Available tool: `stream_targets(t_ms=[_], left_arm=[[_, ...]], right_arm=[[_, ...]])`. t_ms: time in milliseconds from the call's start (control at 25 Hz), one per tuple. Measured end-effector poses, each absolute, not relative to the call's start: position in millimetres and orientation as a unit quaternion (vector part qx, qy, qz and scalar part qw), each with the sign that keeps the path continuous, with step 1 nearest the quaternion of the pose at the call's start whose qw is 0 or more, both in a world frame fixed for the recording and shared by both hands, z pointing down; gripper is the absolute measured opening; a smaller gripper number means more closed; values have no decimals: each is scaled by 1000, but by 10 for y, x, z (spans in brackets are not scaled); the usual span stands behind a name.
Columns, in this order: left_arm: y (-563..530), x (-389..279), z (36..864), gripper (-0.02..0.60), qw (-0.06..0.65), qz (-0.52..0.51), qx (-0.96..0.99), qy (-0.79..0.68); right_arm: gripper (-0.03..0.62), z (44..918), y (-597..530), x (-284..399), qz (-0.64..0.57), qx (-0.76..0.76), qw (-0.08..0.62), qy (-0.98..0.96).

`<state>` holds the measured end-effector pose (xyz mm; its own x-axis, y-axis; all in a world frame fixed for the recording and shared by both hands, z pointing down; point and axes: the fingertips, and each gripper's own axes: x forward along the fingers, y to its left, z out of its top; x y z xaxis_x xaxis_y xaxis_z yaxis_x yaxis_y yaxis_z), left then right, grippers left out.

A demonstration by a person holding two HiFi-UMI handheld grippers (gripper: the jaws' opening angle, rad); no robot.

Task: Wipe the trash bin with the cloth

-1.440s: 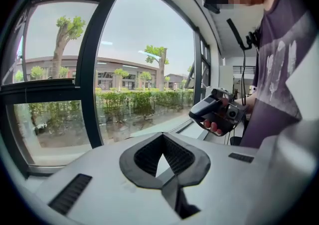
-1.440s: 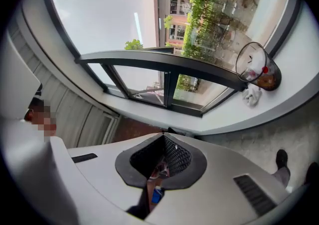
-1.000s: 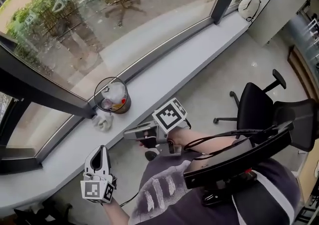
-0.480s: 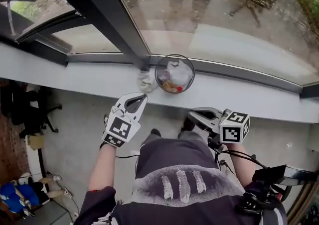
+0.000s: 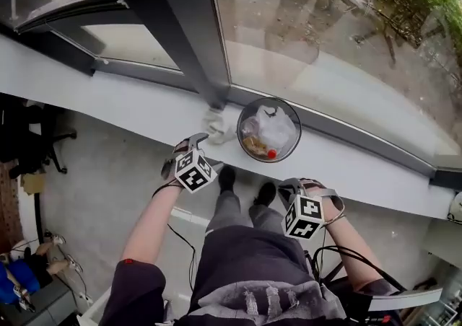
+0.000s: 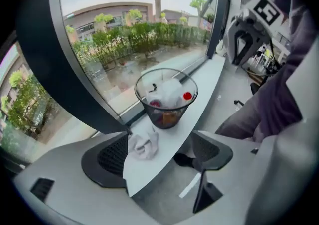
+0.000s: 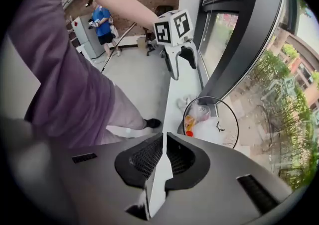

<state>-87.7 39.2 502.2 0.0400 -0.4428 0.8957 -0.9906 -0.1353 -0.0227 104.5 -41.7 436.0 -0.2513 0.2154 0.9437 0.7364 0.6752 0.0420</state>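
A black wire-mesh trash bin [image 5: 269, 130] with a white bag and bits of rubbish stands on the white window sill [image 5: 130, 112]. A crumpled white cloth [image 5: 215, 126] lies on the sill just left of it. My left gripper [image 5: 192, 146] hangs just short of the cloth, apart from it. Its jaws have just been opening and now stand wide with nothing pressed between them. In the left gripper view the cloth [image 6: 143, 144] lies on the sill between the jaws, ahead of the pads, with the bin [image 6: 166, 102] behind. My right gripper [image 5: 294, 189] is shut and empty, below the bin [image 7: 212, 122].
A dark window post [image 5: 195, 43] meets the sill right behind the cloth, with glass along the whole back edge. The person's legs and shoes [image 5: 242, 195] stand on the grey floor below the sill. An office chair [image 5: 36, 144] is at the far left.
Both grippers have sunk toward the sill and tilted downward. The left jaws were shut and are now wide open. The head view has swung so the bin sits nearer the centre.
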Motion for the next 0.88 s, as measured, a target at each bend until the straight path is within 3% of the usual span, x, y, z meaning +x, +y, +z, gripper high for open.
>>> stream_targets(t_ms=[320, 400, 480, 760, 880], left_arm=[[233, -1379, 6748, 380, 379, 471, 625, -494], [251, -1475, 7082, 388, 390, 487, 623, -472], [272, -1560, 7354, 399, 396, 501, 618, -458], [258, -1362, 7892, 396, 421, 482, 615, -460], [223, -1369, 7888, 363, 401, 477, 619, -478]], right_arm=[[8, 4889, -664, 436, -299, -285, 543, -731], [133, 5050, -627, 429, -297, -312, 564, -705], [207, 5220, -640, 455, -310, -328, 579, -679], [204, 5641, -812, 577, -347, -309, 587, -664], [126, 5588, -762, 465, -317, -306, 576, -689]])
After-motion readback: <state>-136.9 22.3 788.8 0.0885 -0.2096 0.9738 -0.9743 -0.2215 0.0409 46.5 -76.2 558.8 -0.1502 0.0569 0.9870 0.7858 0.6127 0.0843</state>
